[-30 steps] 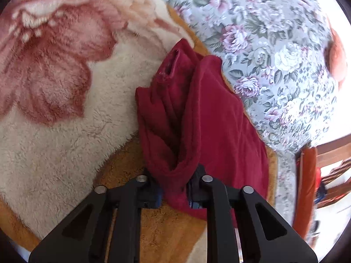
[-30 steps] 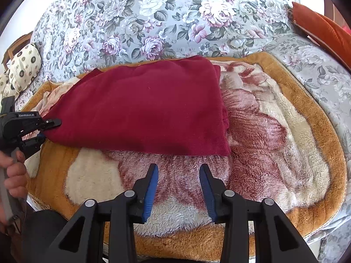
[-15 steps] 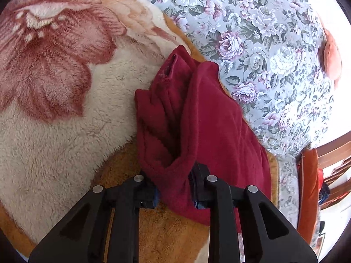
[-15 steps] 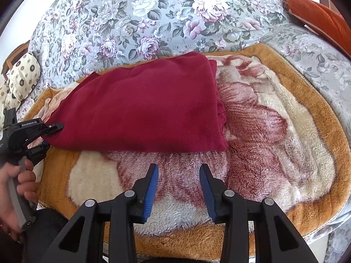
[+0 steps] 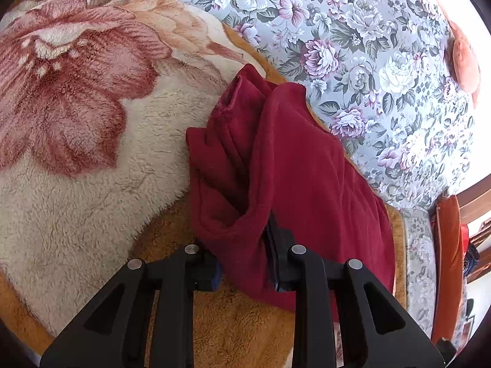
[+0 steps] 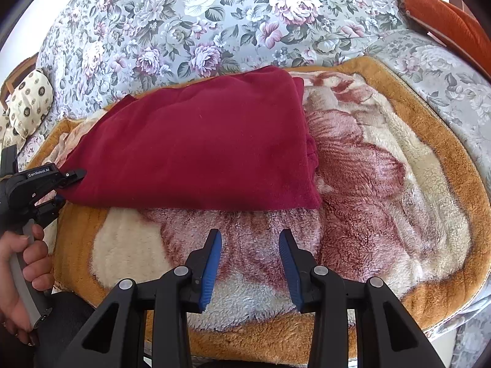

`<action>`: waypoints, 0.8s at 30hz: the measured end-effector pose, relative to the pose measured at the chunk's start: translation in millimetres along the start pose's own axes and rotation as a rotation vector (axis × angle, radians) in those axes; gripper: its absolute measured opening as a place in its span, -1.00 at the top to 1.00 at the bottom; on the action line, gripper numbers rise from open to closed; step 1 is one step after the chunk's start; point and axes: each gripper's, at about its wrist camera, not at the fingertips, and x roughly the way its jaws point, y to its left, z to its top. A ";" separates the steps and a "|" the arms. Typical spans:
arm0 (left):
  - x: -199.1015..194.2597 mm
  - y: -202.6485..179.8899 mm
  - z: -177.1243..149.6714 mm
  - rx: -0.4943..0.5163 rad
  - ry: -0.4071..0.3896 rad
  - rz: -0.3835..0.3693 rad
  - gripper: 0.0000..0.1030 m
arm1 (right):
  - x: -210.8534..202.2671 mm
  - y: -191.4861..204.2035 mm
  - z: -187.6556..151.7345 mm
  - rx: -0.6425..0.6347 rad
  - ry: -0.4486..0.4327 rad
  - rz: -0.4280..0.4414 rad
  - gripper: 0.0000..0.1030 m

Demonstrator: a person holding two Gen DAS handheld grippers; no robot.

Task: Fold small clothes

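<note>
A dark red fleece garment (image 6: pixel 199 144) lies folded flat across a plush flower-patterned blanket (image 6: pixel 383 184). My left gripper (image 5: pixel 245 263) is shut on the garment's (image 5: pixel 307 168) near corner, where bunched cloth fills the gap between its fingers. In the right wrist view the left gripper (image 6: pixel 66 181) shows at the garment's left end, held by a hand (image 6: pixel 27 260). My right gripper (image 6: pixel 250 260) stands open over bare blanket, just short of the garment's front edge, with nothing between its blue pads.
The blanket (image 5: pixel 76 184) lies on a sofa with a floral cover (image 6: pixel 184 15). An orange cushion (image 6: pixel 445 15) sits at the back right and a cream patterned cushion (image 6: pixel 27 104) at the far left. Wooden furniture with orange padding (image 5: pixel 445 260) stands beyond the blanket's edge.
The left gripper has turned slightly while keeping hold of the garment's corner. The right gripper has stayed where it was, still open.
</note>
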 end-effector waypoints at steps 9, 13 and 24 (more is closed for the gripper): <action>0.3 -0.9 -0.6 0.003 -0.001 0.004 0.56 | 0.1 -0.7 0.1 0.000 -0.002 -0.001 0.28; 0.4 -2.5 -1.2 0.010 -0.004 0.014 0.56 | -0.5 -2.1 -0.1 0.002 -0.005 0.002 0.28; -5.3 -18.7 -5.1 0.092 -0.051 0.081 0.77 | -2.1 -2.0 -1.4 0.010 -0.010 0.010 0.28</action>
